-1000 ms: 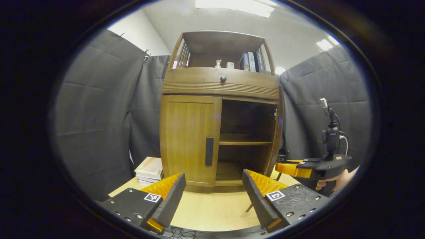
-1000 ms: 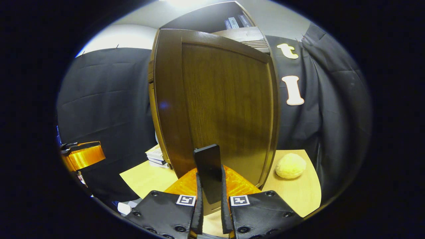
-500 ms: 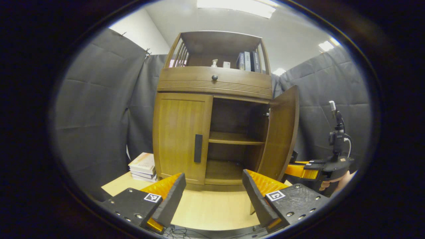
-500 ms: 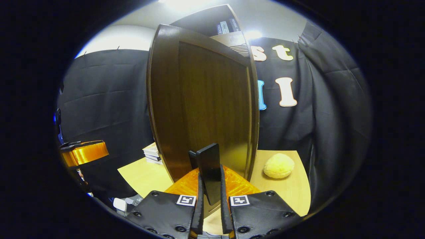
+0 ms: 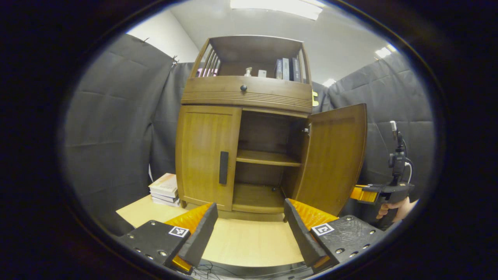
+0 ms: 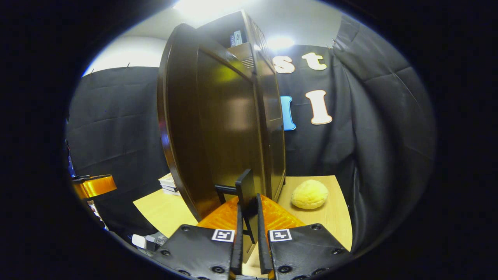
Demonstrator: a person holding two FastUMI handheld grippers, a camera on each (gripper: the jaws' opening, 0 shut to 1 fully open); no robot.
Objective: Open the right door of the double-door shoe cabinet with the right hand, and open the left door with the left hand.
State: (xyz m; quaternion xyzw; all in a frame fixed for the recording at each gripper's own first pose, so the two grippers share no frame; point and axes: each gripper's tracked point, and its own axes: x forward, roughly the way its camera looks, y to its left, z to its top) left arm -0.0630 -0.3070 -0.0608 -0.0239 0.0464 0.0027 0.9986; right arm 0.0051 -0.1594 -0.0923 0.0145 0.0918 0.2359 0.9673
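The wooden shoe cabinet (image 5: 249, 93) stands on a light table. Its left door (image 5: 204, 151) is closed, with a dark vertical handle (image 5: 223, 167). The right door (image 5: 332, 155) is swung wide open, baring the inner shelf (image 5: 266, 157). My left gripper (image 5: 249, 221) hangs open in front of the cabinet, well short of the left handle, holding nothing. In the right gripper view my right gripper (image 6: 248, 217) is shut on the right door's dark handle (image 6: 246, 190), with the door (image 6: 218, 124) seen nearly edge-on. In the left gripper view the right gripper (image 5: 369, 193) and a hand show beyond the open door.
A stack of books (image 5: 165, 189) lies on the table left of the cabinet. A yellow round soft object (image 6: 310, 194) sits on the table (image 6: 334, 217) right of the cabinet. Books and small bottles stand on the top shelf (image 5: 272, 70). Dark cloth walls surround the booth.
The right door has swung from edge-on to wide open, pulled by my right gripper, which moved outward to the right. My left gripper stayed open and drifted slightly.
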